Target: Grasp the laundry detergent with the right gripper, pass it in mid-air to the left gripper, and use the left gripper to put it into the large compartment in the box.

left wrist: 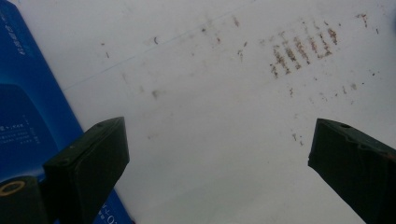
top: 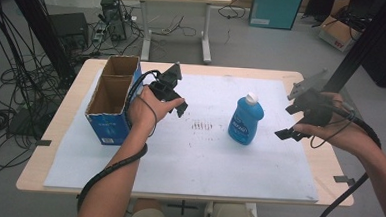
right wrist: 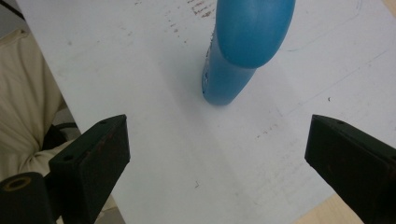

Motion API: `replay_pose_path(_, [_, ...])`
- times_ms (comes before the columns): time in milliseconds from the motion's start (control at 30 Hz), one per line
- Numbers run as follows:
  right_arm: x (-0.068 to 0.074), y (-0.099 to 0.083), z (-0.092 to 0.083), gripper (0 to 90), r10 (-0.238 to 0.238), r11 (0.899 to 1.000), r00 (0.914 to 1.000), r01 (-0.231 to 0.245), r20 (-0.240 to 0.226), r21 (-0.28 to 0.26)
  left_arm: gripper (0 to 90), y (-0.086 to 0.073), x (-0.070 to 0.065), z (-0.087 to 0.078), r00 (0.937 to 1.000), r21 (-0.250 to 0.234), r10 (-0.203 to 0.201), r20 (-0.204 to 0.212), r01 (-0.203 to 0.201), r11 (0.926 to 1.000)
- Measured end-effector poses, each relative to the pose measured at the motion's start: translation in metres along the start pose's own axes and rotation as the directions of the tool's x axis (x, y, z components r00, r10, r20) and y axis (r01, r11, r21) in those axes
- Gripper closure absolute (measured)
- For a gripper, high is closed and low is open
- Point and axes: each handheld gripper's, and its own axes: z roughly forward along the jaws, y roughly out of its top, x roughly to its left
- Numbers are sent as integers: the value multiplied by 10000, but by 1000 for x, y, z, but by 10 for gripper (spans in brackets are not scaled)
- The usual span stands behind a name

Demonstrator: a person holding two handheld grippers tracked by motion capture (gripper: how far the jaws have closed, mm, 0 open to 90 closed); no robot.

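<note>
The blue bottle (top: 246, 120) stands upright with its white cap (top: 252, 97) on top, right of the middle of the white mat (top: 188, 158) that covers the counter (top: 54, 131). Nothing touches it. Just beside it, toward the middle of the mat, lies a patch of brownish scuff marks (top: 203, 125).

The right gripper (top: 291, 122) hangs in the air to the bottle's right, apart from it, its jaws spread wide with nothing between them. In the right gripper view the bottle (right wrist: 243, 46) sits ahead of the jaws and off toward the left one, not centred in the gap.

The step in hand looks like the approach for a grasp on the bottle. To do it well, the right gripper should first line up so the bottle's body falls midway between the two jaws, then come in level at mid-height, below the shoulder, where the sides are broad. Closing on the cap or high up could tip the bottle, and one jaw touching first could push it across the smooth mat.

The left gripper (top: 169, 94) is farther off, just beside the open blue carton (top: 112, 104) at the mat's left edge. Its jaws are also wide and empty, above bare mat next to the carton's wall (left wrist: 23, 121). The carton looks like the likely place for the bottle.
</note>
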Motion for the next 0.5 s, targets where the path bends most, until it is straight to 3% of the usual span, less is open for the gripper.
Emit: replay_pose_path(500, [-10, -12, 39, 54, 904, 9900, 9951, -854, 406, -1119, 53, -3, 2, 4, 9998, -49, 172, 59, -171, 9998])
